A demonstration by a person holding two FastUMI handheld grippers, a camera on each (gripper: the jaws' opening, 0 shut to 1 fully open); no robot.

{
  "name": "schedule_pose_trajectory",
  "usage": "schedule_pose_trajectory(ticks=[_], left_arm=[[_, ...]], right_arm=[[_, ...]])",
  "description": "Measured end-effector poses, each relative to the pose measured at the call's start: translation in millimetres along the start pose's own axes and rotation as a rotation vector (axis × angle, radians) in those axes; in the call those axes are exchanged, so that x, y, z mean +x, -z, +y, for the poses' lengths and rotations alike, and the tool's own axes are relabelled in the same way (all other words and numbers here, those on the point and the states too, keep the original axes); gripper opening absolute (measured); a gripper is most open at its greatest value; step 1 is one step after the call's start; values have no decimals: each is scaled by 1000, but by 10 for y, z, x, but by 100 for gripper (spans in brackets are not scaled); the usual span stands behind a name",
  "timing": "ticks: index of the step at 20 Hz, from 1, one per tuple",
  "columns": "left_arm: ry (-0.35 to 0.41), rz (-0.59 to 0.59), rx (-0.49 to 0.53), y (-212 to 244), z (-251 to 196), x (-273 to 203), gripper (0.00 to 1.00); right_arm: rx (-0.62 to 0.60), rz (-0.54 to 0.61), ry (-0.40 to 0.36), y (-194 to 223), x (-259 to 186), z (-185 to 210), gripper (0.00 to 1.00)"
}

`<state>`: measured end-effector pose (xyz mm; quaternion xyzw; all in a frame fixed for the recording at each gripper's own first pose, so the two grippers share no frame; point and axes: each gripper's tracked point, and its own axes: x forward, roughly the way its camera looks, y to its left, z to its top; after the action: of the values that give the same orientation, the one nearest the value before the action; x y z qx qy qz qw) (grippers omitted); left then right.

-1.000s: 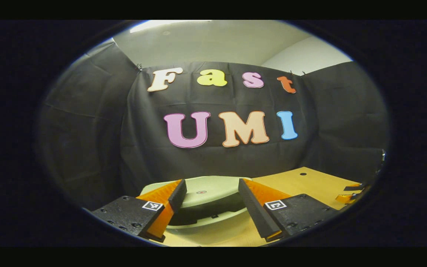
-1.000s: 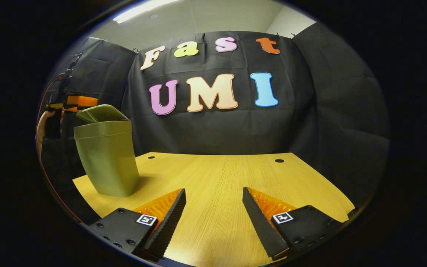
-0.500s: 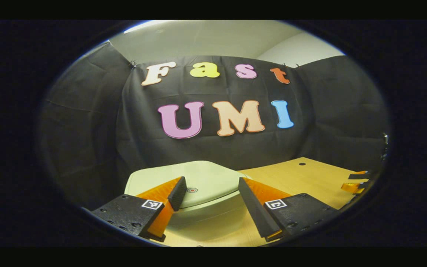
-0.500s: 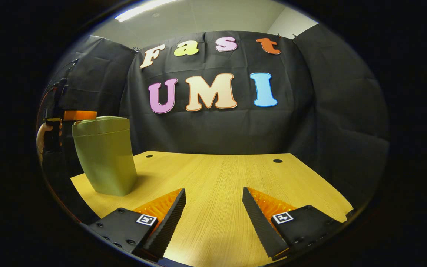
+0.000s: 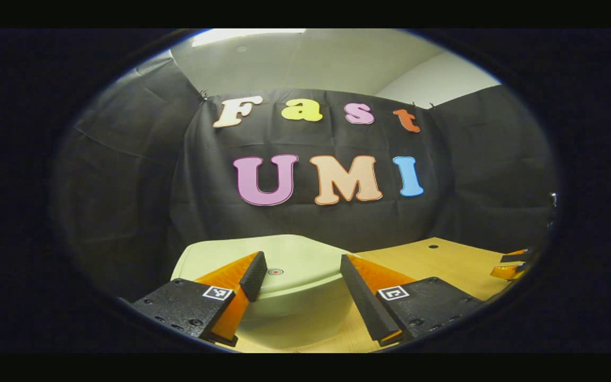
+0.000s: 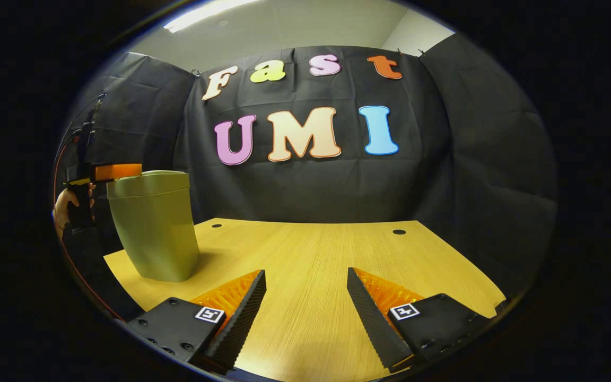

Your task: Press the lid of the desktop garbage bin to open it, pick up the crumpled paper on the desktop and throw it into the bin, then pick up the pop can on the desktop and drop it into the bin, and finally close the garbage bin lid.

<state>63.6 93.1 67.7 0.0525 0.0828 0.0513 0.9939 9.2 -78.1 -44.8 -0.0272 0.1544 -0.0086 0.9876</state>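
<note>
The pale green bin point(image 6: 153, 233) stands at the table's left end with its lid point(image 6: 147, 183) shut flat. In the left gripper view the lid point(image 5: 284, 260) lies just under my left gripper point(image 5: 301, 266), which is open, its fingers either side of the lid's small red dot point(image 5: 275, 271). Seen from the right gripper view, the left gripper point(image 6: 110, 171) sits at lid height by the bin's far side, held by a hand point(image 6: 64, 204). My right gripper point(image 6: 305, 284) hangs open over the wooden table point(image 6: 316, 249), with nothing between its fingers.
The table top has two small round holes point(image 6: 399, 232) near its back edge. Black cloth walls close the booth behind and on both sides. The right gripper point(image 5: 512, 265) shows at the far right edge of the left gripper view.
The bin lid, tilted up a second ago, has dropped flat and stays shut. My left gripper dipped toward it and has come back up slightly. The right gripper has held still.
</note>
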Motion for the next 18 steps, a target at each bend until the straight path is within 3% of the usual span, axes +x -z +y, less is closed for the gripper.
schedule_pose_trajectory(ticks=[3, 5, 8, 9, 11, 12, 13, 18], left_arm=[[-25, 18, -125, -84, 31, 29, 80], [-35, 43, -150, -60, 29, 56, 78], [-69, 75, -75, 19, 83, 98, 78], [-79, 78, -48, 44, 92, 126, 73], [-88, 66, -15, 42, 103, 100, 82], [-88, 62, -10, 33, 98, 112, 75], [-83, 56, 13, 38, 91, 122, 77], [-65, 23, -15, -42, 169, 144, 75]], right_arm=[[-19, -3, -13, -8, -20, 73, 97], [-37, -5, -22, -17, -36, 123, 97], [-46, -15, -33, -54, -69, 164, 97], [-40, -18, -39, -59, -77, 171, 97], [-26, -21, -49, -69, -82, 188, 97], [-23, -25, -50, -89, -95, 182, 97], [-22, -29, -48, -94, -101, 167, 97], [-15, -34, -46, -109, -114, 146, 97]])
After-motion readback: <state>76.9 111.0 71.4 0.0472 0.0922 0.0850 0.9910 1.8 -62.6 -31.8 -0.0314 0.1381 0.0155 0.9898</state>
